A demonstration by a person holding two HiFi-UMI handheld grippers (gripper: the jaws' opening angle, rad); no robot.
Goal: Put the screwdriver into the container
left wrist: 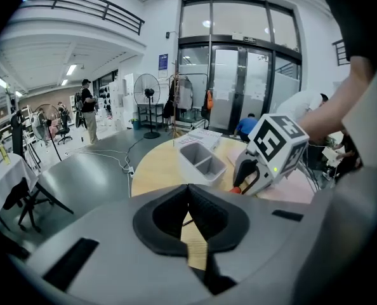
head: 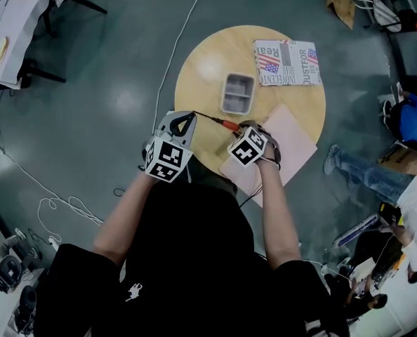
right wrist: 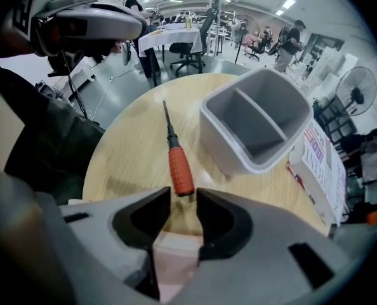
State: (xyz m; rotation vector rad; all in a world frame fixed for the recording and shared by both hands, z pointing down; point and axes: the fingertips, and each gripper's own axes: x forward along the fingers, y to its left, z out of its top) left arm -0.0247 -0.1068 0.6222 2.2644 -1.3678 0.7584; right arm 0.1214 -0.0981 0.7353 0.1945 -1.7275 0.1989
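A glossy grey floor (head: 110, 62) reflects the ceiling lights and carries a white cable (head: 173, 48) running past a round wooden tabletop (head: 208, 69). Tall glass doors (left wrist: 239, 75) fill the white far wall, under a railed balcony (left wrist: 80, 2). A standing fan (left wrist: 149, 103) is nearby, and office chairs (right wrist: 191, 49) sit at a white-covered table (right wrist: 169, 37).

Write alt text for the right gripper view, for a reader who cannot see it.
The right gripper appears to clamp the end of the orange handle of a screwdriver, which lies on a round wooden table with its tip pointing away. Beside it, to the right, stands an empty grey container with two compartments.
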